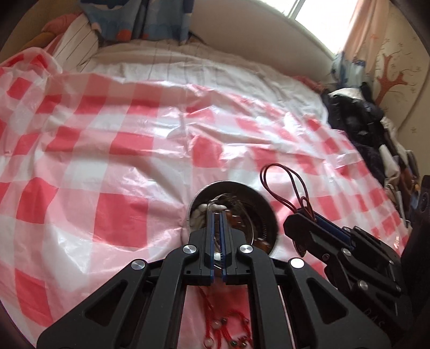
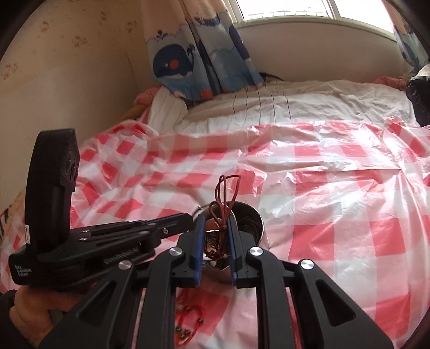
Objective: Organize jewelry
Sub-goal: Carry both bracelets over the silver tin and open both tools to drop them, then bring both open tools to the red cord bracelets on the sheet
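Jaws of left gripper are pressed nearly together over the metal bowl, a thin strand seemingly pinched | right gripper is clamped on a dark red cord necklace, loops raised above the bowl | red beaded bracelet is laid nearer on checked plastic sheet | bed covered.

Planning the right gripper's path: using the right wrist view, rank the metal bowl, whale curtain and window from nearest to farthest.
1. Metal bowl, just past the right gripper fingertips.
2. Whale curtain, hanging across the bed, upper left.
3. Window, top, behind the curtain.
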`<state>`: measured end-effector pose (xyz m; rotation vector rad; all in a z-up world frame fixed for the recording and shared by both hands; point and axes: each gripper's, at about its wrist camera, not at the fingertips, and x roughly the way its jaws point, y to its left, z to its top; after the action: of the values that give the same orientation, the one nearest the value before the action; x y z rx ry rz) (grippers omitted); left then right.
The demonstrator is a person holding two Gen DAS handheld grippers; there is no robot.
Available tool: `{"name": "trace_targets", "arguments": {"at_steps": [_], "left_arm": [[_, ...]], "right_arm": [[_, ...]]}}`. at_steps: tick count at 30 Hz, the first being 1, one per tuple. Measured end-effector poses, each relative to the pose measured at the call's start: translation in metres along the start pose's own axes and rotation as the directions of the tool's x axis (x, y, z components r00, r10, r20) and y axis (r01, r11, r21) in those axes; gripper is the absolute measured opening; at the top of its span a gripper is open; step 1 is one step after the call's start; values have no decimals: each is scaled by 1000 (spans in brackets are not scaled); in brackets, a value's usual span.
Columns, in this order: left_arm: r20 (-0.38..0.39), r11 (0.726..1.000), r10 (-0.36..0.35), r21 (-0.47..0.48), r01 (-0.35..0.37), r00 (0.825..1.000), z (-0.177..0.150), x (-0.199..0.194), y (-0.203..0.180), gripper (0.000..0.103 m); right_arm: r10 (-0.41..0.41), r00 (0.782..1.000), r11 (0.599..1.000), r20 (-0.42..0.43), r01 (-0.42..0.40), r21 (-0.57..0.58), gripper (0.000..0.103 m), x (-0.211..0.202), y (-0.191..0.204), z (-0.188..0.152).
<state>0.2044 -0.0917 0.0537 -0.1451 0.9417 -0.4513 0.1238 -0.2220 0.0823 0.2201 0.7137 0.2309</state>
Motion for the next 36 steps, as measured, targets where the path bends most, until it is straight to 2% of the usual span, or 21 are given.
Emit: {"name": "trace_targets", "arguments": {"at_steps": [3, 7, 9, 10, 17, 22, 25, 29, 32, 34, 36], "left_arm": [[18, 1000, 24, 16, -24, 1000, -4, -5, 3, 8], [14, 1000, 22, 5, -22, 1000, -10, -16, 11, 15], [0, 999, 27, 22, -27, 1000, -17, -22, 12, 17], [-6, 999, 27, 31, -26, 1000, -20, -26, 14, 17], [-84, 988, 34, 153, -21, 996, -57, -42, 5, 18], [-87, 978, 53, 206, -34, 995, -79, -61, 1, 33], [-78, 965, 89, 255, -66, 993, -84, -61, -5, 35], [-74, 951, 110, 299, -83, 991, -86, -53, -13, 41], [-86, 942, 103, 328, -70, 991, -90, -43, -21, 47], [-98, 931, 131, 354, -89, 986, -93, -35, -24, 48], [-117, 905, 214, 397, -152, 970, -99, -25, -23, 48]], "right_arm": [[9, 1000, 1000, -28, -8, 14, 17, 13, -5, -2], [32, 998, 999, -55, -32, -6, 18, 23, -1, -2], [-12, 995, 999, -97, 9, -33, 38, 31, 3, -4], [-20, 997, 999, -79, 18, -29, 40, 27, 3, -6], [-58, 992, 998, -112, 57, -11, 40, -12, 3, -30], [-25, 983, 1000, -183, 23, -11, 40, -18, 11, -61], [-41, 974, 998, -224, 29, -57, 42, -5, 21, -67], [-139, 953, 982, -268, 97, -164, 54, 8, 34, -78], [-192, 938, 962, -289, 121, -246, 61, 14, 42, -84], [-290, 918, 915, -272, 183, -359, 67, 15, 50, -87], [-380, 886, 862, -266, 234, -450, 73, 14, 50, -92]]}}
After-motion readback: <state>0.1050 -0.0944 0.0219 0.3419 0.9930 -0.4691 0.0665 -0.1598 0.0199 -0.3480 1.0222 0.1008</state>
